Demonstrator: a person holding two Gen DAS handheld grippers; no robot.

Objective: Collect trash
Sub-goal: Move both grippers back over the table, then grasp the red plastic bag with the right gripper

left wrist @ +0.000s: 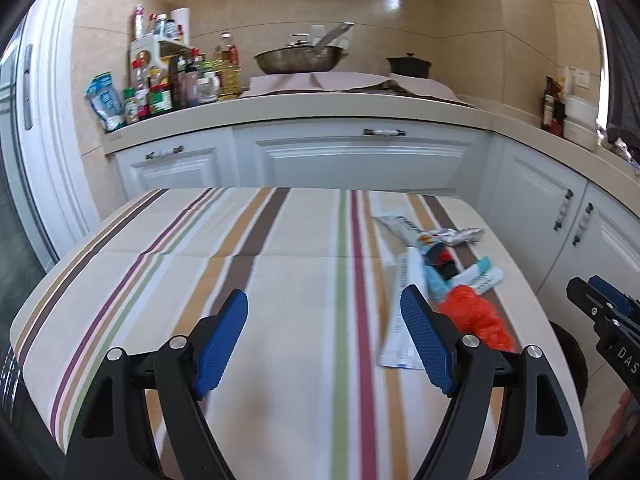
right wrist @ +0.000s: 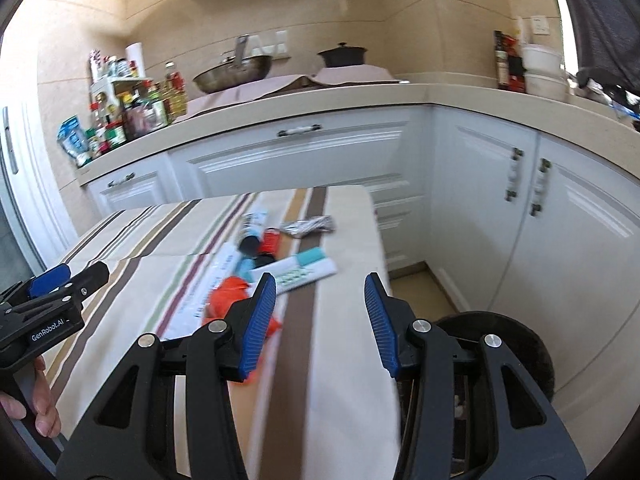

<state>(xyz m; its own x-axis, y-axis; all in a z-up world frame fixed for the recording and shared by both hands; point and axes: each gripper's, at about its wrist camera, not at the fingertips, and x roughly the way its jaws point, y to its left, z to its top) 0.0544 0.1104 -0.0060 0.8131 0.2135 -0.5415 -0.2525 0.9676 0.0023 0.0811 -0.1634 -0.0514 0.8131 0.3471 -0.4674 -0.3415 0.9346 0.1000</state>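
A heap of trash lies on the right part of the striped tablecloth (left wrist: 280, 280): a crumpled orange wrapper (left wrist: 476, 312) (right wrist: 228, 296), a white and teal box (left wrist: 484, 276) (right wrist: 304, 268), a silver foil packet (left wrist: 460, 235) (right wrist: 310, 226), a long white wrapper (left wrist: 396, 320) and a blue packet with a red and black item (left wrist: 438, 264) (right wrist: 266, 242). My left gripper (left wrist: 324, 312) is open over the cloth, left of the heap, with nothing between its fingers. My right gripper (right wrist: 320, 296) is open near the table's right edge, just right of the orange wrapper, and holds nothing.
A dark round bin (right wrist: 512, 344) stands on the floor right of the table. White cabinets (left wrist: 360, 156) and a counter run behind, carrying bottles and jars (left wrist: 168, 84), a wok (left wrist: 300, 58) and a dark pot (left wrist: 408, 65). A hand (right wrist: 40, 400) holds the left gripper.
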